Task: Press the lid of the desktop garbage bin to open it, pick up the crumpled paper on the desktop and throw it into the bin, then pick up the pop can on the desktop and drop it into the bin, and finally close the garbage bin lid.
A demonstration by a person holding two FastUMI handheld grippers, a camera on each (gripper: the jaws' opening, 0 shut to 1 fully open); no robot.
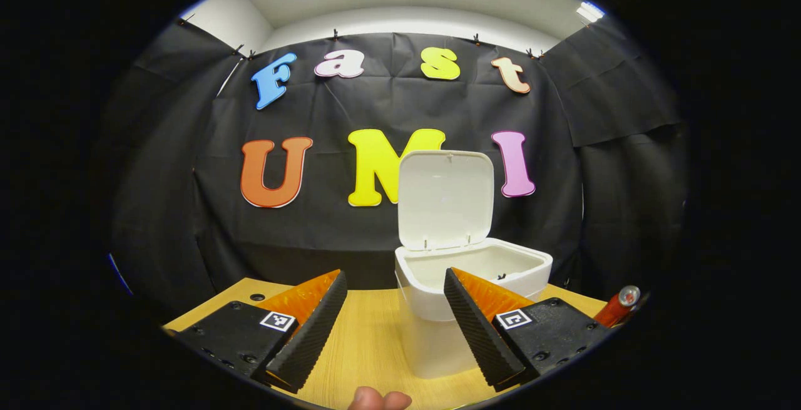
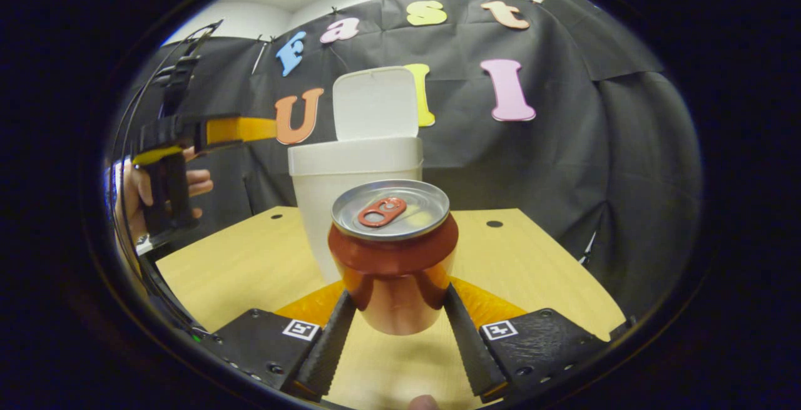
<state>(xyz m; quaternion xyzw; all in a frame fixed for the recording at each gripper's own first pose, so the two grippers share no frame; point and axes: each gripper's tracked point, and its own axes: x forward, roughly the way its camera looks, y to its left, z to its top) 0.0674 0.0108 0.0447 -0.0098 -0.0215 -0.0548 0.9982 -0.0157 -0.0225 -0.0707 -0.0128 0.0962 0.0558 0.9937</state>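
Note:
The white desktop bin (image 1: 438, 310) stands on the wooden table with its lid (image 1: 445, 200) swung upright, so the inside is exposed. My left gripper (image 1: 394, 273) is open and holds nothing, level with the bin's front rim. In the right gripper view, a red pop can (image 2: 394, 253) with a silver top stands upright between my fingers. My right gripper (image 2: 397, 292) is shut on its lower body. The bin (image 2: 353, 172) is directly behind the can. The can (image 1: 619, 303) also pokes in at the far right of the left gripper view.
A hand (image 2: 141, 191) holds the left gripper (image 2: 266, 128) at the left, just short of the bin's rim. The light wooden table (image 2: 250, 266) has small round holes (image 2: 494, 223) and ends at the black cloth wall behind the bin.

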